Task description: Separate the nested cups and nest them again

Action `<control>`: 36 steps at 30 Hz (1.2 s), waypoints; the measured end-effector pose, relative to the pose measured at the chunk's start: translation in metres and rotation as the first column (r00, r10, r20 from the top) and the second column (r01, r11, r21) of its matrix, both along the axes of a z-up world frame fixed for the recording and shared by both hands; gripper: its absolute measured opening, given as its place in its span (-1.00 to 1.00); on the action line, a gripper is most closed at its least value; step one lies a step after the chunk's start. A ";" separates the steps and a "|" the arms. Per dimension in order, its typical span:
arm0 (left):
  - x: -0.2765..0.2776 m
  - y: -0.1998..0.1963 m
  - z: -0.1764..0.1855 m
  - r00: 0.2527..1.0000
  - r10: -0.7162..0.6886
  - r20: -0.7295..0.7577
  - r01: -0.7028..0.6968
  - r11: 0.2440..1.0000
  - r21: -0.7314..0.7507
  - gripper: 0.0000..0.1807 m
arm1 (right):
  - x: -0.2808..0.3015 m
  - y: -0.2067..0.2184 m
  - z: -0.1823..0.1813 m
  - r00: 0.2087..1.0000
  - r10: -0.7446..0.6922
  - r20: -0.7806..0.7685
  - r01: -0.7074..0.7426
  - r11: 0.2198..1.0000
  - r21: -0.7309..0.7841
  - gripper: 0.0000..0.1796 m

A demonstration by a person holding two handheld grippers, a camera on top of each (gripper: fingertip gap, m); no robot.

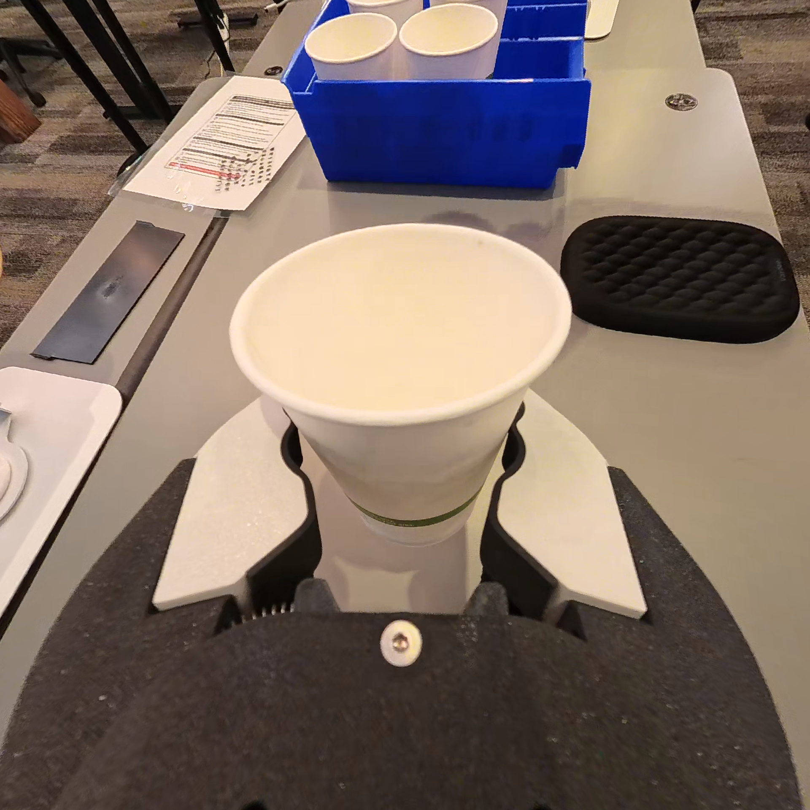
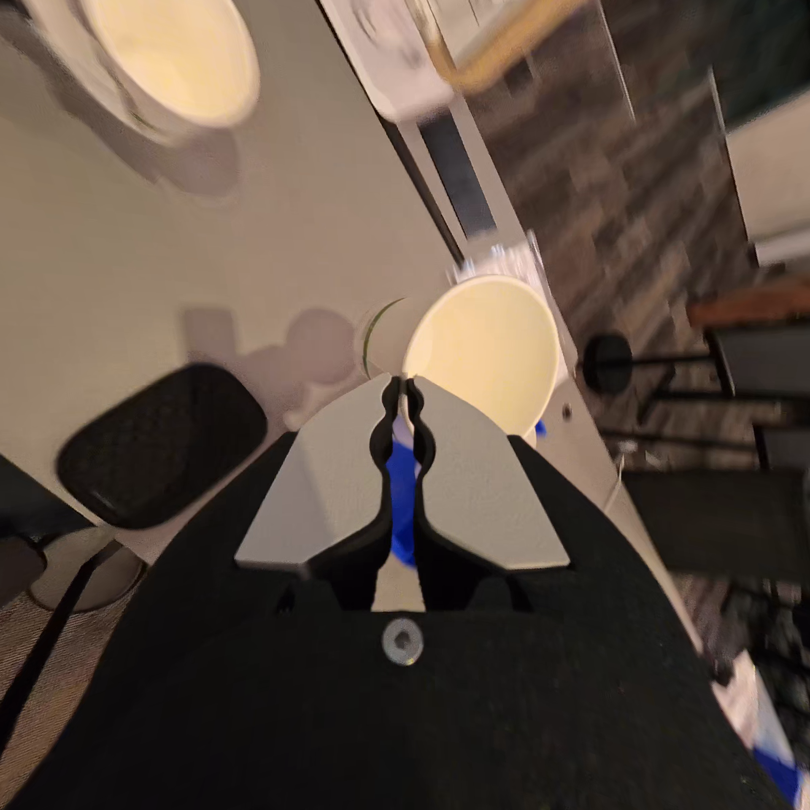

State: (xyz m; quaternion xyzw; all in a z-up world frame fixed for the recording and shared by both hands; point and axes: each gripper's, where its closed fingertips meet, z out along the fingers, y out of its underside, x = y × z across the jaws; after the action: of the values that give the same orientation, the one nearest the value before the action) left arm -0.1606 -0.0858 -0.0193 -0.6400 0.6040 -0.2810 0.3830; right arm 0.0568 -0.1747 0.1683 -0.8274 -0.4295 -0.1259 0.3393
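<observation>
Light, thin-walled and easily crushed, each paper cup wants gentle hold: the left gripper (image 1: 405, 442) clasps one cup (image 1: 401, 385) mid-wall, the right gripper (image 2: 403, 382) pinches another cup (image 2: 480, 350) by its rim

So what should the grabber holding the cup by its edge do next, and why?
Probably carry its cup over the other cup and lower it in. The right gripper pinches that cup's rim and holds it tilted in the air, while the left gripper holds the other upright and empty. So they look separated, with nesting left.
</observation>
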 end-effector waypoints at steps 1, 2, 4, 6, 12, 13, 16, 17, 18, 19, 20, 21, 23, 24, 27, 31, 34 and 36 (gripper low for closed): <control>0.000 0.000 0.000 1.000 0.001 -0.002 -0.001 1.000 0.002 0.00 | 0.027 -0.004 -0.006 0.997 -0.075 0.019 0.075 0.997 -0.005 -0.97; 0.000 0.001 0.000 1.000 0.002 -0.004 -0.002 1.000 0.005 0.00 | 0.053 -0.010 -0.015 0.989 -0.143 0.040 0.144 0.990 -0.014 -0.97; 0.000 0.001 0.000 1.000 0.004 -0.003 -0.004 1.000 0.004 0.00 | 0.096 -0.018 -0.035 0.965 -0.256 0.049 0.258 0.966 -0.024 -0.97; -0.001 0.001 0.000 1.000 0.006 -0.001 -0.006 1.000 0.005 0.00 | 0.132 -0.024 -0.058 0.938 -0.343 0.052 0.345 0.938 -0.032 -0.97; -0.001 0.001 0.002 1.000 0.003 -0.001 -0.003 1.000 0.011 0.00 | 0.193 -0.034 -0.128 0.871 -0.490 0.043 0.492 0.867 -0.078 -0.97; -0.001 0.001 0.002 1.000 0.004 -0.001 -0.004 1.000 0.011 0.00 | 0.197 -0.034 -0.137 0.864 -0.502 0.044 0.504 0.860 -0.082 -0.97; -0.001 0.002 0.001 1.000 0.006 -0.003 -0.006 1.000 0.009 0.00 | 0.205 -0.032 -0.158 0.852 -0.522 0.045 0.524 0.847 -0.089 -0.97; -0.001 0.002 0.000 1.000 0.006 -0.004 -0.006 1.000 0.009 0.00 | 0.207 -0.031 -0.164 0.850 -0.525 0.046 0.527 0.845 -0.090 -0.97; -0.001 0.002 0.000 1.000 0.006 -0.006 -0.006 1.000 0.009 0.00 | 0.209 -0.030 -0.169 0.847 -0.529 0.051 0.532 0.842 -0.091 -0.97; -0.001 0.002 -0.001 1.000 0.005 -0.008 -0.005 1.000 0.009 0.00 | 0.210 -0.029 -0.174 0.845 -0.532 0.054 0.534 0.840 -0.090 -0.97; -0.001 0.002 -0.001 1.000 0.004 -0.010 -0.004 1.000 0.009 0.00 | 0.211 -0.028 -0.179 0.844 -0.533 0.051 0.536 0.839 -0.093 -0.97; -0.001 0.001 -0.002 1.000 0.003 -0.012 -0.003 1.000 0.010 0.00 | 0.212 -0.027 -0.184 0.844 -0.534 0.048 0.536 0.838 -0.099 -0.97; -0.001 0.001 -0.002 1.000 0.002 -0.013 -0.002 1.000 0.010 0.00 | 0.212 -0.026 -0.191 0.846 -0.530 0.051 0.532 0.841 -0.099 -0.97; -0.001 0.001 -0.002 1.000 0.002 -0.012 -0.001 1.000 0.009 0.00 | 0.212 -0.025 -0.196 0.847 -0.529 0.054 0.532 0.840 -0.107 -0.97; -0.001 0.001 -0.002 1.000 0.001 -0.012 -0.001 1.000 0.010 0.00 | 0.213 -0.025 -0.205 0.846 -0.527 0.087 0.534 0.837 -0.119 -0.97; 0.000 0.000 -0.002 1.000 -0.002 -0.014 0.002 1.000 0.011 0.00 | 0.214 -0.024 -0.213 0.841 -0.531 0.101 0.541 0.829 -0.145 -0.97; 0.000 -0.001 -0.001 1.000 -0.004 -0.014 0.004 1.000 0.013 0.00 | 0.214 -0.024 -0.216 0.838 -0.538 0.094 0.546 0.822 -0.162 -0.97; 0.000 -0.001 -0.001 1.000 -0.005 -0.013 0.005 1.000 0.014 0.00 | 0.214 -0.024 -0.216 0.836 -0.541 0.088 0.548 0.820 -0.166 -0.97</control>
State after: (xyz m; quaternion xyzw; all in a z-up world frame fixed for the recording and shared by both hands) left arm -0.1608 -0.0869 -0.0202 -0.6377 0.6100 -0.2734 0.3827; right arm 0.2712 -0.1985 -0.0480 -0.9407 -0.1913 -0.1926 0.2033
